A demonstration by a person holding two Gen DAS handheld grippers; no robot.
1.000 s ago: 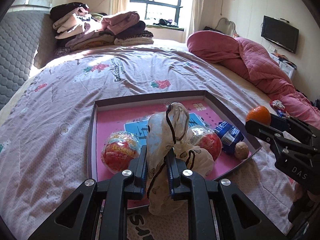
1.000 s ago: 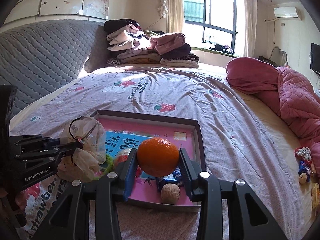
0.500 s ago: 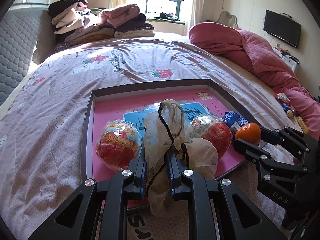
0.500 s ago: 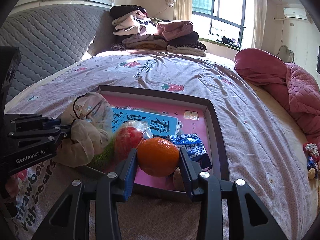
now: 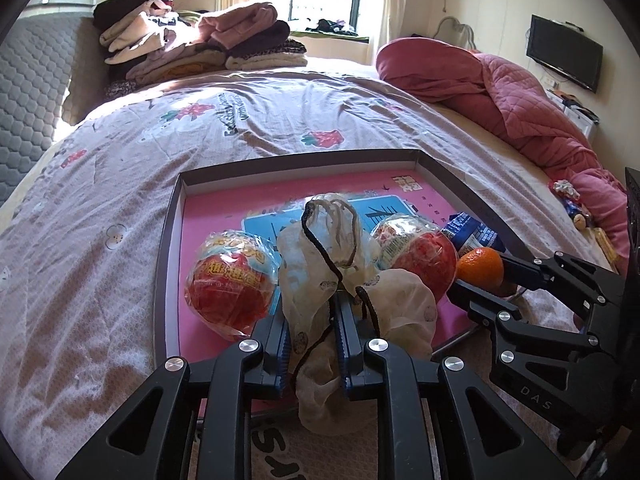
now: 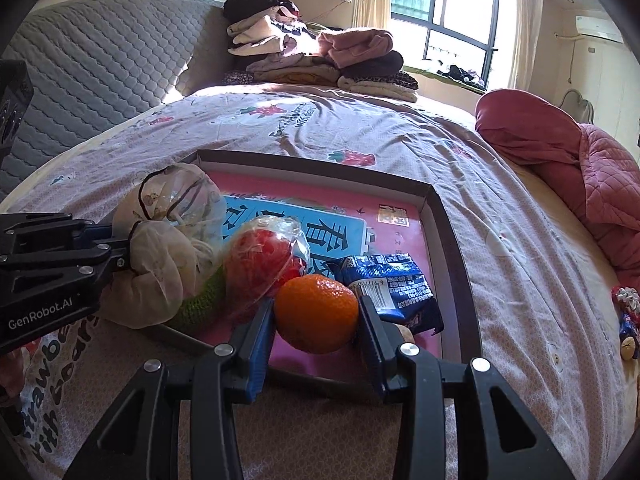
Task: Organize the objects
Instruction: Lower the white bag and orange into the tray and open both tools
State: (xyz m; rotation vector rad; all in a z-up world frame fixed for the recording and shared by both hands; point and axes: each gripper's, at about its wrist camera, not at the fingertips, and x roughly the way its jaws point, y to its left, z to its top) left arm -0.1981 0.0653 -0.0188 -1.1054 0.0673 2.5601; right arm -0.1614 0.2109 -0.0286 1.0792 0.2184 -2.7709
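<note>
A pink tray with a dark rim lies on the bed. My left gripper is shut on a cream drawstring pouch, held over the tray's near edge; the pouch also shows in the right wrist view. My right gripper is shut on an orange, held low over the tray's near right corner. The orange also shows in the left wrist view. In the tray lie two wrapped red fruits and a blue snack packet.
A walnut sits partly hidden behind my right finger. Small sweets lie on the sheet at the right. A pink quilt is heaped at the right, folded clothes at the head of the bed.
Both grippers have moved forward and lower toward the tray. The orange has come down from above the rim to just over the tray floor. Both grips are unchanged.
</note>
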